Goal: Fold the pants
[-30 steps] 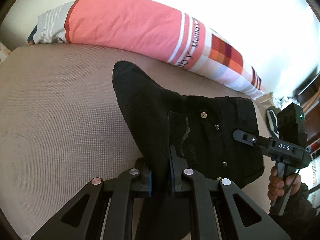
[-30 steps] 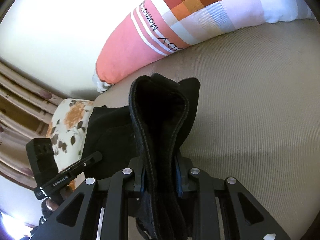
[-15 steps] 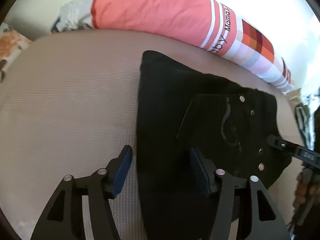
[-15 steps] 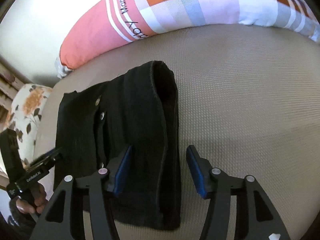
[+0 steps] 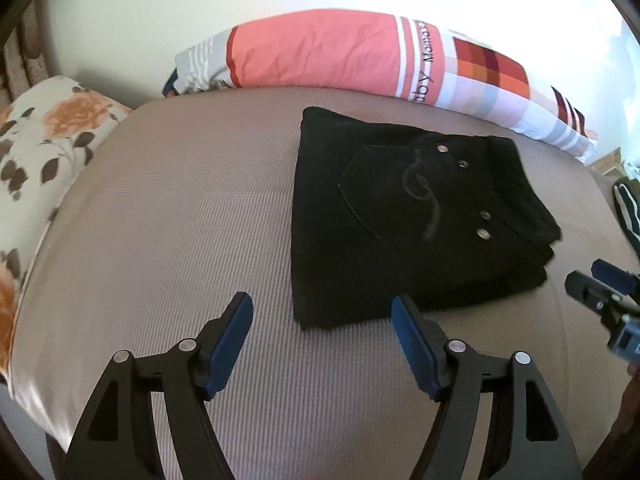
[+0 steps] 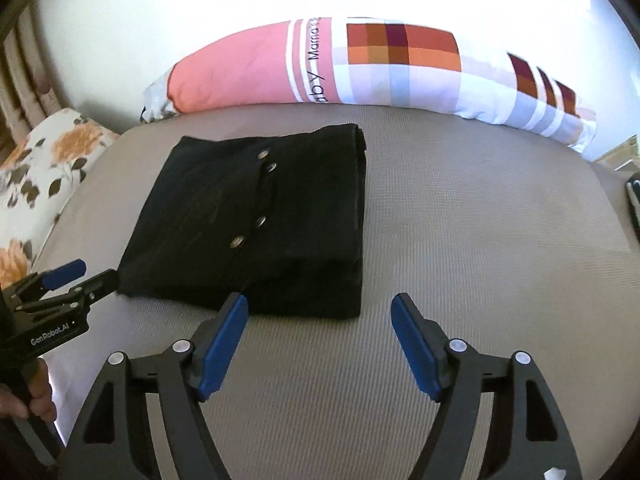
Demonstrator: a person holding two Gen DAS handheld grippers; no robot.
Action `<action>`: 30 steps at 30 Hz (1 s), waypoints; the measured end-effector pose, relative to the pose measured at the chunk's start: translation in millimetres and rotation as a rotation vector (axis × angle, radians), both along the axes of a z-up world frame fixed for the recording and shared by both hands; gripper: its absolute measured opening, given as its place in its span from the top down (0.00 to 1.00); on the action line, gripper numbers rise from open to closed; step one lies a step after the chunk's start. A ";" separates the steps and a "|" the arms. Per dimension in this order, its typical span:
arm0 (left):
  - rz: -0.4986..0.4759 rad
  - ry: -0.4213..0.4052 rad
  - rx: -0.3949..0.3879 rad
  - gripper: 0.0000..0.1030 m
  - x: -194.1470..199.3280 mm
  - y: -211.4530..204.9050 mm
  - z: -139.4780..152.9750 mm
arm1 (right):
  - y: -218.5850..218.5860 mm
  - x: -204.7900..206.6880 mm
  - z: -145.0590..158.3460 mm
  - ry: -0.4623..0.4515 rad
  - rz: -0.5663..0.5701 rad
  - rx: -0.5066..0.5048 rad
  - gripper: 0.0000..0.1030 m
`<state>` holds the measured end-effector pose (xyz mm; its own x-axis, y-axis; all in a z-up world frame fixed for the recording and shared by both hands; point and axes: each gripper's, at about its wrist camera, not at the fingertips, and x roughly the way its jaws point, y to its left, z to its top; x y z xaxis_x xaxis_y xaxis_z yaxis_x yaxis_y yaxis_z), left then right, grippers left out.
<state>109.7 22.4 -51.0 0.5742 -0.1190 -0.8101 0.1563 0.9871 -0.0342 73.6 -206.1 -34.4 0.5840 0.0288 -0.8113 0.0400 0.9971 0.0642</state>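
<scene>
The black pants (image 5: 408, 216) lie folded into a flat rectangle on the beige mattress (image 5: 180, 220), back pocket and metal rivets facing up. They also show in the right wrist view (image 6: 256, 224). My left gripper (image 5: 322, 322) is open and empty, just short of the pants' near edge. My right gripper (image 6: 320, 322) is open and empty, close to the near edge of the fold. The right gripper shows at the right edge of the left wrist view (image 5: 600, 292), and the left gripper shows at the left of the right wrist view (image 6: 60, 284).
A long pink, white and checked pillow (image 5: 360, 56) lies along the wall behind the pants. A floral cushion (image 5: 40, 140) sits at the left edge of the mattress. A dark striped object (image 5: 626, 208) lies off the right side.
Both grippers were shut on the pants and held them up. They have let go, opened and pulled back, and the pants now lie flat on the mattress.
</scene>
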 end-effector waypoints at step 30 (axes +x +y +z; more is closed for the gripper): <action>0.090 -0.075 0.054 0.30 -89.8 -2.3 7.6 | 37.0 -65.6 0.4 -0.108 -0.031 0.015 0.13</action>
